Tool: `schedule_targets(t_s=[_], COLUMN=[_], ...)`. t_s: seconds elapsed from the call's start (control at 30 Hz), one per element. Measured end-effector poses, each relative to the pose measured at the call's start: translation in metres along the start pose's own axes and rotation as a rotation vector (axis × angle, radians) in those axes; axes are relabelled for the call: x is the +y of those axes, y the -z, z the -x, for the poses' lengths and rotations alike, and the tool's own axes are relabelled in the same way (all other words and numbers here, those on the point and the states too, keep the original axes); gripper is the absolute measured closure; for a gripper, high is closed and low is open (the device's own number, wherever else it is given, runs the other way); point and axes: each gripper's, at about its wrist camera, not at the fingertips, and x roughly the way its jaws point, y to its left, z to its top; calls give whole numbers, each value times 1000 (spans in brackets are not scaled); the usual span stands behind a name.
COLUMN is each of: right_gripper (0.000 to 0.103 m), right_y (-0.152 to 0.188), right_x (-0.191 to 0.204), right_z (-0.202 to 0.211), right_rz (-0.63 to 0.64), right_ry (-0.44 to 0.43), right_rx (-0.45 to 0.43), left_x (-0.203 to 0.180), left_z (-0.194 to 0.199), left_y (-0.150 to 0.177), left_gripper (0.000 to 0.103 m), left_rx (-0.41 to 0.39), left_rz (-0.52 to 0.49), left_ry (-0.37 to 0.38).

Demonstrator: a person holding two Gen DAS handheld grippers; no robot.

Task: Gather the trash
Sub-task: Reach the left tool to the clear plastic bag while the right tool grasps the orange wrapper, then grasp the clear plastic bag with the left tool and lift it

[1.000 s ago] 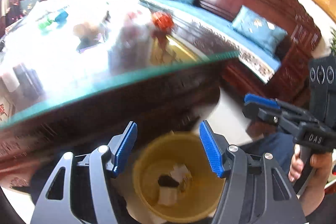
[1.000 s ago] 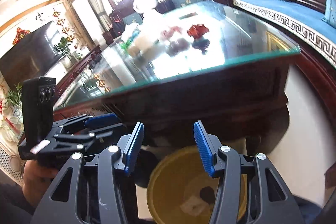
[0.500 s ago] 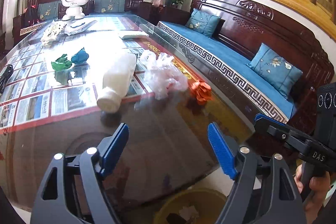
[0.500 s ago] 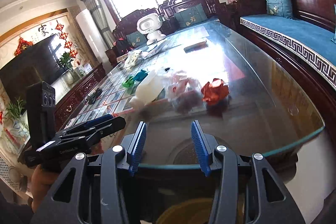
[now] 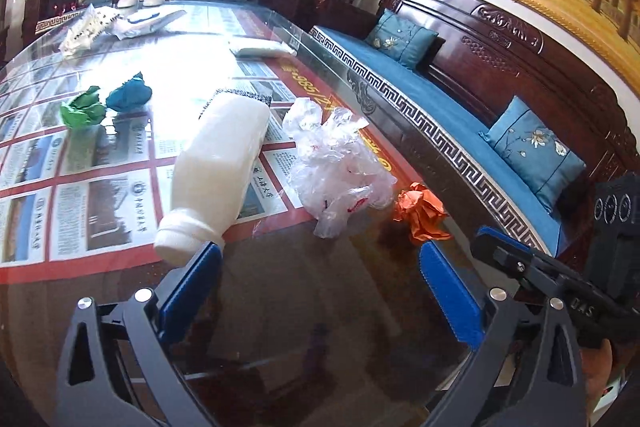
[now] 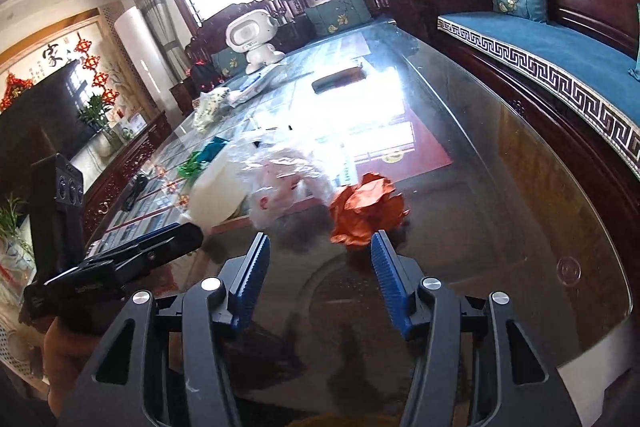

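**Bright Scraps on Dark Glass**

Near the table's (image 5: 304,307) dark, glossy edge lies an orange paper ball (image 5: 420,213). Left of it sit a clear plastic bag with red print (image 5: 336,167) and a milky white bottle (image 5: 218,171). Farther left are green (image 5: 82,109) and teal (image 5: 129,95) wads. Blue cushions (image 5: 534,149) carry pale flowers.

The letters "DAS" are printed in white on the black body of the right gripper (image 5: 532,269), as seen in the left wrist view. The yellow digits "985" are read on the red printed sheet (image 5: 296,71) lying under the glass table top. The Chinese character "家" is written in black on the framed calligraphy (image 6: 52,53) hung on the wall in the right wrist view. Further print on the sheet is too small to be read.
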Motion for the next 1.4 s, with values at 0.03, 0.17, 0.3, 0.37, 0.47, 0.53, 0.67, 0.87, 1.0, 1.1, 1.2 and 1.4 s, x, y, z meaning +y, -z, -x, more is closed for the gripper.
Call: schedule_targets(t_s=[0.03,0.17,0.3,0.37,0.47,0.53,0.67,0.87,1.0,1.1,1.2,1.4], right_gripper=[51,48,33,30,30,38,56,62,61,61,61,61], right_y=[-3,-15,-23,-23,-21,-21,-17,-15,-19,-20,-20,-17], right_x=[-3,-13,-11,-10,-11,-15,-23,-26,-26,-27,-29,-37], right_z=[-6,-29,-47,-55,-64,-65,-59,-40,-27,-18,-12,-7], right_rz=[-3,-1,34,46,42,25,4,-25,-25,-26,-28,-50], right_ry=[10,55,111,127,136,136,148,78,63,53,51,33], right_rx=[4,24,33,43,75,84,80,26,-7,-26,-39,-46], left_x=[0,0,-2,-3,-2,-3,-5,-21,-30,-37,-38,-26], left_z=[-4,-14,-21,-23,-25,-25,-26,-31,-41,-58,-77,-102], left_y=[-2,-7,-11,-12,-15,-15,-15,-22,-34,-46,-56,-66], left_gripper=[4,4,4,4,4,4,4,4,4,4,4,36], left_rx=[2,-2,-2,-3,-2,-5,-6,-15,-20,5,24,68], left_rz=[-1,-3,2,-2,-6,-1,6,-11,-13,-38,-36,-17], left_ry=[1,4,12,8,3,3,7,14,14,-41,-108,-161])
